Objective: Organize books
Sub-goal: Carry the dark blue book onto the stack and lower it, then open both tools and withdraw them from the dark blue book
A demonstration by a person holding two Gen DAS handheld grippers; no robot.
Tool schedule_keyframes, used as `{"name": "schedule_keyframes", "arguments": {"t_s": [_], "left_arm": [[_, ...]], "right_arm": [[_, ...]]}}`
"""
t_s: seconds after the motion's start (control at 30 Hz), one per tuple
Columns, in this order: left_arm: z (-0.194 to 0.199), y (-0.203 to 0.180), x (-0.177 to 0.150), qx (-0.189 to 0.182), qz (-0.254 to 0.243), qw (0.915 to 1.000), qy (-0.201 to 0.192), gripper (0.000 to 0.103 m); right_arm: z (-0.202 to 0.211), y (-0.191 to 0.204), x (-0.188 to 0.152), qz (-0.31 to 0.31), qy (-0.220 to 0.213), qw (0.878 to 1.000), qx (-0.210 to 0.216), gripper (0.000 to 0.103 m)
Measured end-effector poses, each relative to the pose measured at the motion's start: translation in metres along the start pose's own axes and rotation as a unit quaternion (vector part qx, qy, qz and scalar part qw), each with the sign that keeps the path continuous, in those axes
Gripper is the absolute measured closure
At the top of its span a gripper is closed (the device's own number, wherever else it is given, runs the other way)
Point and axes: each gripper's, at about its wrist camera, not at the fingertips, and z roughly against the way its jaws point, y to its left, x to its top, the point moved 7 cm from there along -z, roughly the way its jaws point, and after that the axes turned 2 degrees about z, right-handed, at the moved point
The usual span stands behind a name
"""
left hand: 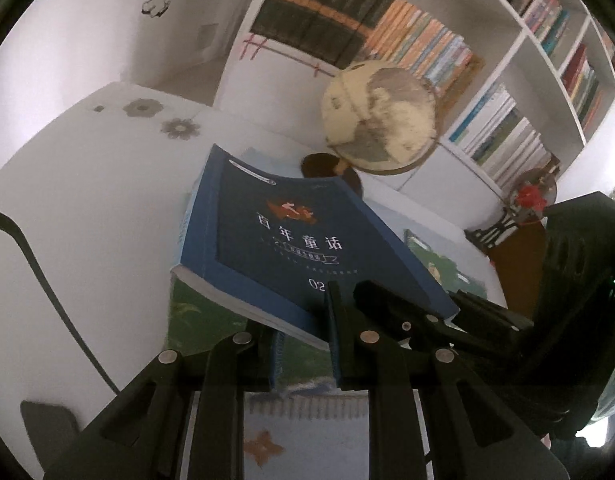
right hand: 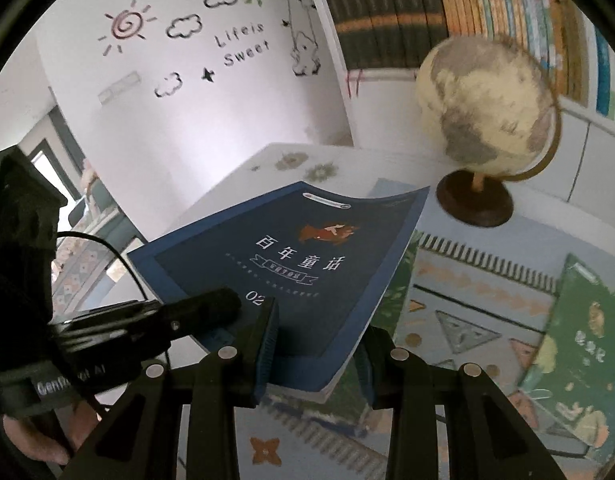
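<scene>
1. Blue book [left hand: 275, 240] with white Chinese title lettering and "02" on its dark cover is held up off the table, tilted, its near edge clamped from both sides.
2. Left gripper [left hand: 303, 344] has its fingers closed on the book's near edge; right gripper [right hand: 315, 356] likewise pinches the near corner, cover above one pad and pages below.
3. White table [left hand: 87, 200] carries grey flower prints, and a patterned mat [right hand: 467, 292] with triangles and orange shapes lies beneath the book.
4. A cream and grey globe [left hand: 379, 116] on a dark round base stands on the table beyond the book.
5. Behind it, a white bookshelf [left hand: 519, 40] is packed with upright spines: a dark green set, then orange and pastel ones.
6. The wall [right hand: 187, 100] bears drawn decals.
7. Only the right wrist view shows the full decal, with a sun, clouds, a tree and the words "Life is Sweet", plus a green picture book [right hand: 579, 360] lying flat on the mat and a hand [right hand: 39, 440] at the lower left.
8. Only the left wrist view shows a small red ornament [left hand: 529, 196] on a black stand by the shelf, and more shelf compartments to the right.
</scene>
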Motion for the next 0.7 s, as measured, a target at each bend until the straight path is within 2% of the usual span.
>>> {"name": "schedule_keyframes", "arguments": {"t_s": [0.13, 0.27, 0.47, 0.53, 0.6, 0.7], "left_arm": [[-0.021, 0.021, -0.003, -0.012, 0.020, 0.9997, 0.011, 0.087], [-0.036, 0.032, -0.019, -0.020, 0.026, 0.9988, 0.037, 0.086], [-0.041, 0.043, -0.043, -0.031, 0.047, 0.9954, 0.078, 0.082], [-0.041, 0.049, -0.049, -0.028, 0.061, 0.9933, 0.094, 0.080], [-0.036, 0.055, -0.055, -0.026, 0.076, 0.9913, 0.104, 0.080], [-0.028, 0.065, -0.067, -0.016, 0.089, 0.9885, 0.121, 0.079]], "right_arm": [[-0.028, -0.006, -0.001, -0.015, 0.019, 1.000, -0.002, 0.069], [-0.053, -0.016, -0.017, -0.037, 0.054, 0.998, -0.006, 0.069], [-0.060, -0.023, -0.040, -0.076, 0.088, 0.993, -0.003, 0.068], [-0.061, -0.024, -0.044, -0.085, 0.097, 0.992, -0.002, 0.064], [-0.063, -0.023, -0.051, -0.086, 0.121, 0.989, -0.010, 0.056], [-0.061, -0.027, -0.059, -0.084, 0.146, 0.985, -0.029, 0.053]]}}
